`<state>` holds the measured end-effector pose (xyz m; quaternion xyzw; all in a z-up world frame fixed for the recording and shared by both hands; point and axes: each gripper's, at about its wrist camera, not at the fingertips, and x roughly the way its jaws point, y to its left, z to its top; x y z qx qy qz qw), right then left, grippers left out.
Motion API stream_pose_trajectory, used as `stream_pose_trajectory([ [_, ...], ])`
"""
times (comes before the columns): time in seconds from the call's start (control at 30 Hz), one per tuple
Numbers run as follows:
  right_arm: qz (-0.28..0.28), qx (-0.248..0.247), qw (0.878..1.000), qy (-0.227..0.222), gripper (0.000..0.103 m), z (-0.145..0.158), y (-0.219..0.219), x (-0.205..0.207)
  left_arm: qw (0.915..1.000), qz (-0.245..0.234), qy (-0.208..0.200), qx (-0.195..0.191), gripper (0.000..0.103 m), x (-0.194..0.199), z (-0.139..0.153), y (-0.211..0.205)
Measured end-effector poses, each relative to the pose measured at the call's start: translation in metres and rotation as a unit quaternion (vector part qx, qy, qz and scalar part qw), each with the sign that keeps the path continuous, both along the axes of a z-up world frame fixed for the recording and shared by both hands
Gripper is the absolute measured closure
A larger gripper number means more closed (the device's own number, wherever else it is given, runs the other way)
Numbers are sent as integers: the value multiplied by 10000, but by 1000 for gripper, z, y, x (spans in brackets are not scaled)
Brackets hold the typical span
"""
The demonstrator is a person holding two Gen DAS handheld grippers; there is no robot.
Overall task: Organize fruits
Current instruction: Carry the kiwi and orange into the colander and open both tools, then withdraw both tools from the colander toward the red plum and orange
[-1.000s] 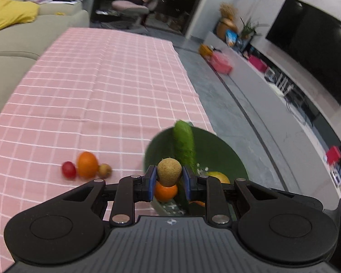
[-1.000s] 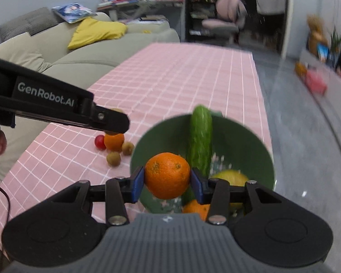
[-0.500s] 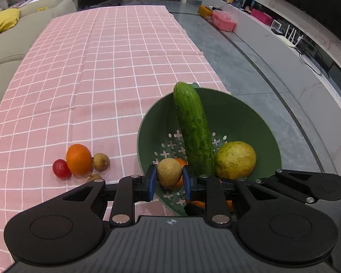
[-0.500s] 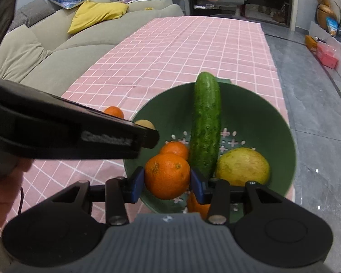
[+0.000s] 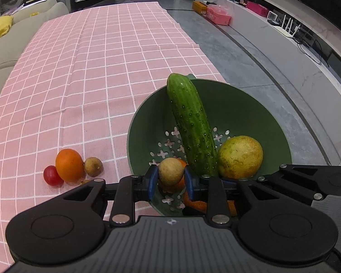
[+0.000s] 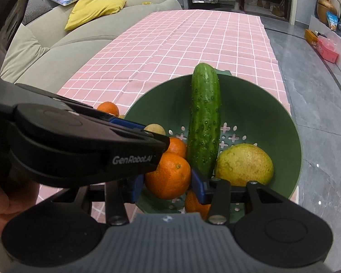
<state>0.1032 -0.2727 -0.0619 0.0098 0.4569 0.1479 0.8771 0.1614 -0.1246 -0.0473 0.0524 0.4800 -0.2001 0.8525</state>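
**Op:** Over the bowl (image 5: 282,136) now, both grippers. A second ago I was higher and further back, with the room half in view; since then I've come down and forward, so the green bowl fills both wrist views. Left gripper (image 5: 170,178) has its fingers clamped on the longan (image 5: 170,174). Right gripper (image 6: 168,182) has its fingers clamped on the orange (image 6: 168,175). Neither grip has changed since then.

**Obs:** So both fruits are at the drop point?

**Op:** My reading, yes. Both hang above the near inside wall of the bowl, not yet released. Next step is likely to part the fingers and let them settle.

**Obs:** What's in there already?

**Op:** Cucumber (image 6: 205,120) lying up the middle, its far tip resting on the far rim. Yellow-green fruit (image 6: 244,165) just right of it, touching. Two more oranges low on the near side, one (image 6: 178,146) beside the cucumber, another partly hidden under my right fingers.

**Obs:** Obstacles?

**Op:** The grippers crowd each other. From the right view the left gripper's body crosses over the bowl's left half, close to my orange. Release one at a time, I'd judge, or they may knock. Round fruit could roll against the cucumber.

**Obs:** Left on the tabletop?

**Op:** Small cluster left of the bowl on the pink cloth (image 5: 102,68): one loose orange (image 5: 69,165), a red fruit (image 5: 52,175) touching it, a second longan (image 5: 93,166) on its other side. Something small behind them, too hidden to name.
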Motion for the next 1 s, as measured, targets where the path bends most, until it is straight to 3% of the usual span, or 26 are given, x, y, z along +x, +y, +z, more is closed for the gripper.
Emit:
stream_pose_trajectory([
  [0.03,-8,-1,10000,1,60,0,0,0,10000,5,4,-27,69,0,1,1],
  [0.1,-20,-1,10000,-7,59,0,0,0,10000,19,-20,-81,57,-1,2,2],
  [0.2,-48,-54,9999,-139,45,4,0,-4,9998,-15,-89,-187,50,-4,7,5],
  [0.67,-392,-184,9950,-903,39,30,4,-22,9961,534,-630,-306,45,-20,46,52],
  [0.87,-140,-290,9913,-1279,39,42,26,-27,9948,701,-731,-83,45,-32,45,92],
  [1.0,166,-409,9895,-1375,39,44,49,-25,9924,967,-694,-298,45,-40,41,123],
])
